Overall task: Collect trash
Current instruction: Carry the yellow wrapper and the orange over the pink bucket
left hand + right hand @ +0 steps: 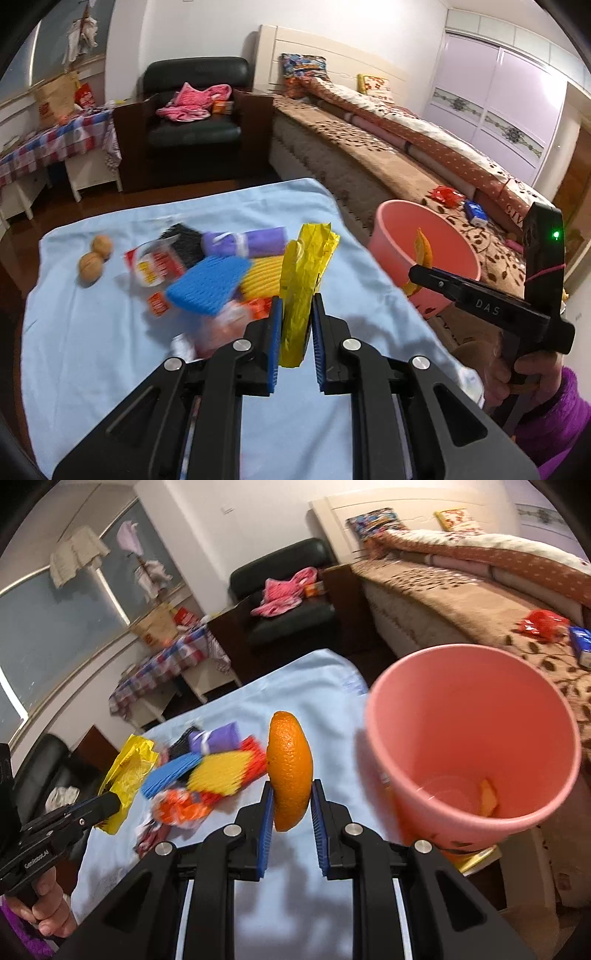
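Peel [290,771] between right tool [292,794] pads – gripped

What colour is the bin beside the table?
Pink; the bin shows best in the right wrist view.

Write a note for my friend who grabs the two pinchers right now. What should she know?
Left gripper: shut on a yellow wrapper.
Right gripper: shut on an orange peel, near the pink bucket.
Done: one peel piece lies in the bucket.
Left: drop both held pieces in, then clear the pile on the blue cloth: foam nets, purple roll, red wrappers. Two walnuts sit apart.
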A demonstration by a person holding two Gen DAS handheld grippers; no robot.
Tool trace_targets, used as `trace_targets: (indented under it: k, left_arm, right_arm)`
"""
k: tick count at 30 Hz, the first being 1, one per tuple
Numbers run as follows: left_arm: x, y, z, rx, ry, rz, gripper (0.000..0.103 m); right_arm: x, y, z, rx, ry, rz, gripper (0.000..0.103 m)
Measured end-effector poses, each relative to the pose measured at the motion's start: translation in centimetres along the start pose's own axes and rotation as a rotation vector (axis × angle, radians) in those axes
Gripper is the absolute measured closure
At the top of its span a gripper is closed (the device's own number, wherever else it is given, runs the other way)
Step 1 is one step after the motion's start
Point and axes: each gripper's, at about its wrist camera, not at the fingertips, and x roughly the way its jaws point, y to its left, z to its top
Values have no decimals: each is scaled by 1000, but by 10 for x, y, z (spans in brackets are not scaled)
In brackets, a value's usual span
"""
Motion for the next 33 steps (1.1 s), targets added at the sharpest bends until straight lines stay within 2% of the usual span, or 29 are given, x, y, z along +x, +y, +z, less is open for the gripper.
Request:
trace_targets:
  k: [8, 16, 23, 33]
  left_arm:
    - [28, -40, 25, 19, 21, -64, 88]
    - [65, -87, 44, 82, 44, -103, 88]
    - [102, -125, 57, 124, 75, -109, 88]
    - [144, -153, 59, 151, 137, -94, 88]
  right_arm:
    - [-20, -47, 12, 70, -71, -75, 84]
    - [-24, -78, 22, 92, -109, -148, 84]
    - [-20, -108, 22, 133, -108, -183, 84]
    - [-12, -139, 24, 160, -98, -210, 84]
